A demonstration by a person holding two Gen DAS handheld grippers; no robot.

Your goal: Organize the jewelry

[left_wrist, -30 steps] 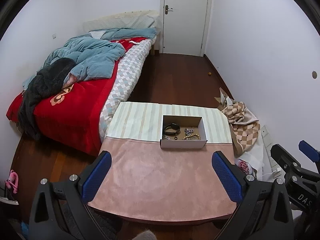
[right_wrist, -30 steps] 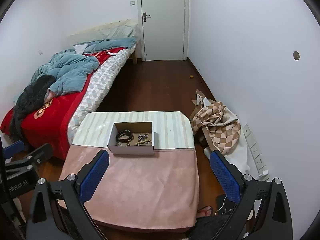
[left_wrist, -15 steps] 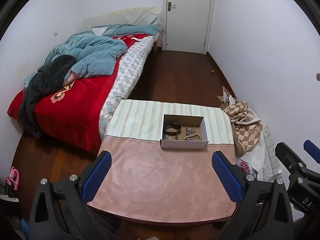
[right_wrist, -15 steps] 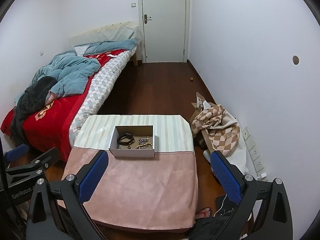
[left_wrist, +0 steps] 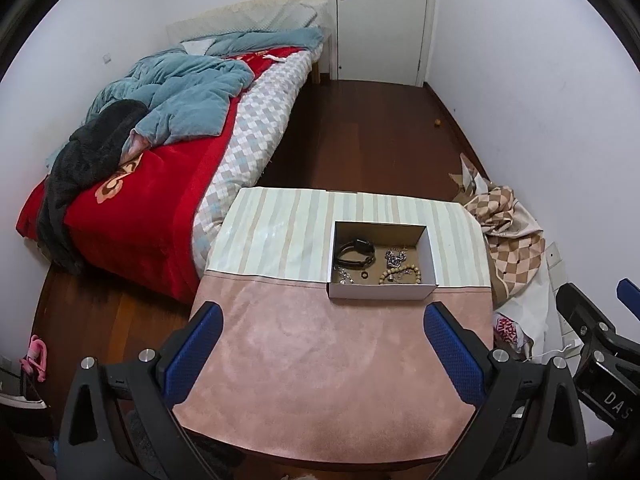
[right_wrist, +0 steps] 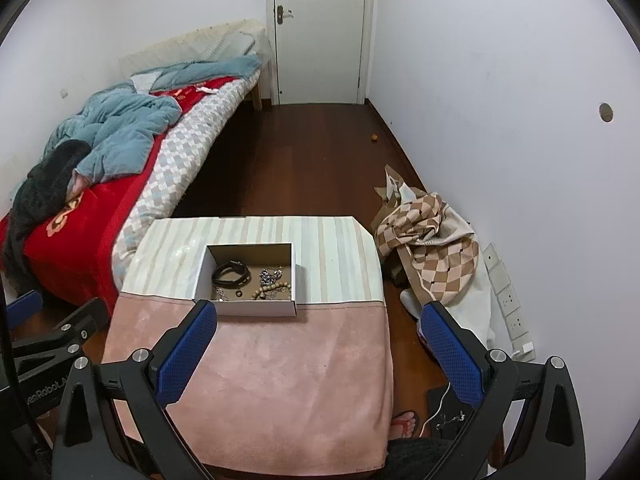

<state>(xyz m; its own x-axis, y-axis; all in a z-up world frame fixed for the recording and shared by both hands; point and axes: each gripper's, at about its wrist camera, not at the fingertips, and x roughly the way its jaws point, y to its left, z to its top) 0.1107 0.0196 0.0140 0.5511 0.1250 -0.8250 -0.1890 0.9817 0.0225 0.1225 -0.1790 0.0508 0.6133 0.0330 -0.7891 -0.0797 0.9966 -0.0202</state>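
Our left gripper (left_wrist: pixel 322 344) hangs above the near, pink half of the table (left_wrist: pixel 320 380) with its blue-padded fingers (left_wrist: pixel 192 352) spread wide apart, holding nothing and touching nothing. Ahead of it and a little to its right, the white cardboard box (left_wrist: pixel 382 291) sits where the pink cloth meets the striped cloth (left_wrist: pixel 280 236). Inside the box we see a black watch-like band (left_wrist: pixel 356 253) at the far left, a silver chain (left_wrist: pixel 395 257) to its right, a wooden bead bracelet (left_wrist: pixel 400 275) at the near right, a small dark ring (left_wrist: pixel 364 275) beside it and more silvery pieces (left_wrist: pixel 343 276) in the near left corner. Far off to the left lies the bed (left_wrist: pixel 152 200); at the right edge of this view we glimpse part of the other gripper's black frame.

In the right wrist view, our right gripper (right_wrist: pixel 320 344) is likewise wide open and empty, poised over the pink cloth. Its left finger (right_wrist: pixel 188 350) overlaps the box's (right_wrist: pixel 256 307) near left corner in the picture, though we cannot tell whether it touches. The box lies ahead and slightly left, with the band (right_wrist: pixel 231 273), chain (right_wrist: pixel 271 275), beads (right_wrist: pixel 269 292) and ring (right_wrist: pixel 239 293) inside. To the right, on the floor beside the table, lies a checkered cloth bundle (right_wrist: pixel 432 256); the door (right_wrist: pixel 320 32) stands straight ahead, far off.
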